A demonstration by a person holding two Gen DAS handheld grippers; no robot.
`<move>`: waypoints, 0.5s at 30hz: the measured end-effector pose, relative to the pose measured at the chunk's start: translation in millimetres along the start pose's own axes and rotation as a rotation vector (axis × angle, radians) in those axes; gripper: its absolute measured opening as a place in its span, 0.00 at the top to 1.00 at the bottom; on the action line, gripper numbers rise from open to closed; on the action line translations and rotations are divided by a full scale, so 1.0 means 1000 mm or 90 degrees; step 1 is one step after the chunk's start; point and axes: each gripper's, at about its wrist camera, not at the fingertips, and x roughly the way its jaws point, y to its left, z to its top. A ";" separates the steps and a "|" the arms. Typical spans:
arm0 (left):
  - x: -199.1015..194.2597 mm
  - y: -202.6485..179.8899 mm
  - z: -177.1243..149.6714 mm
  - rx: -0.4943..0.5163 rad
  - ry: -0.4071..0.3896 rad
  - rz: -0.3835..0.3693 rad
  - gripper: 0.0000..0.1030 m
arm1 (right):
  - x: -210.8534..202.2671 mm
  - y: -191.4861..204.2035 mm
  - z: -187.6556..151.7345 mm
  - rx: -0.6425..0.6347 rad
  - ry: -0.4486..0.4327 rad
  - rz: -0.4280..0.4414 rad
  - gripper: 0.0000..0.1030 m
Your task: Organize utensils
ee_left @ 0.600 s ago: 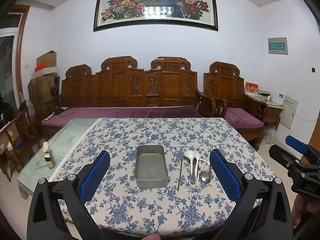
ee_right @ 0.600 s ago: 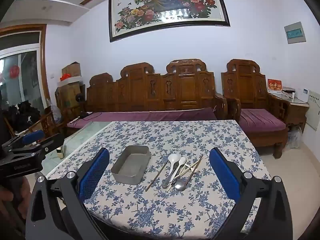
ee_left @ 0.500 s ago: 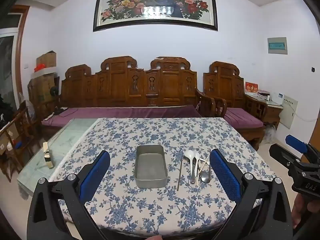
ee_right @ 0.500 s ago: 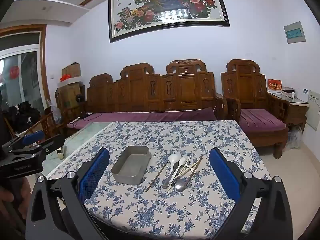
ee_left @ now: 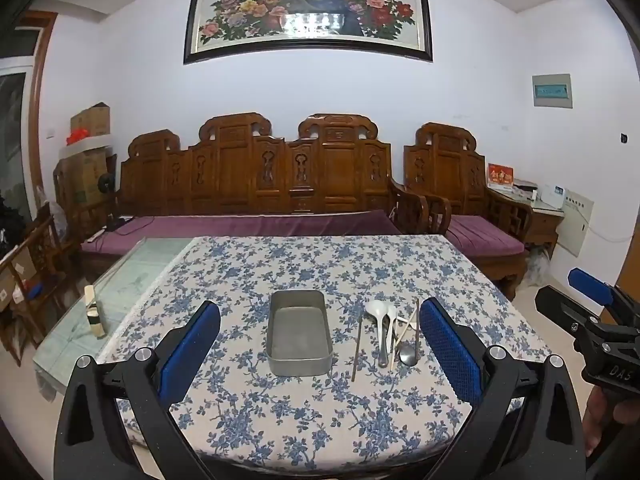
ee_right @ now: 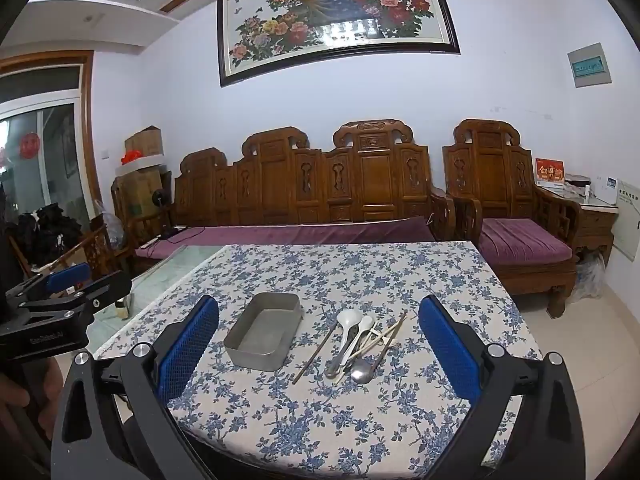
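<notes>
Lying in a loose heap just right of the empty grey metal rectangular tray [ee_left: 299, 334] on the blue-flowered desk [ee_left: 280, 420]: white plastic spoons [ee_left: 378, 316], steel spoon [ee_left: 407, 354], brown and pale chopsticks [ee_left: 357, 350]. Left tongs [ee_left: 320, 354] and right tongs [ee_right: 318, 350] hover near, released and empty. Step: approach; next likely calls for pinching one utensil clear of the tangle.

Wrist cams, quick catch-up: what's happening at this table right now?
Nothing is picked up yet. A person holds both grippers wide open, short of the table: left gripper, right gripper. The metal tray sits empty on the floral tablecloth. To its right lie loose white spoons, a metal spoon and chopsticks.
</notes>
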 end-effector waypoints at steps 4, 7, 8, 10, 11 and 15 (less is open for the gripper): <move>0.000 0.000 0.000 0.000 0.000 0.000 0.06 | 0.001 -0.001 -0.002 -0.001 0.002 0.000 0.02; 0.004 0.001 -0.001 0.000 0.000 0.000 0.06 | 0.002 -0.003 -0.004 -0.002 0.003 -0.003 0.02; 0.004 0.001 -0.001 0.001 0.001 0.000 0.06 | 0.002 -0.003 -0.005 -0.002 0.004 -0.004 0.02; 0.004 0.001 0.000 0.001 0.001 0.000 0.06 | 0.000 0.004 0.003 0.000 0.006 -0.004 0.02; 0.004 0.001 -0.001 0.001 0.001 -0.001 0.06 | 0.000 0.005 0.004 0.000 0.007 -0.004 0.02; 0.004 0.001 -0.001 0.001 0.000 0.000 0.06 | 0.002 -0.002 -0.001 0.002 0.008 -0.003 0.02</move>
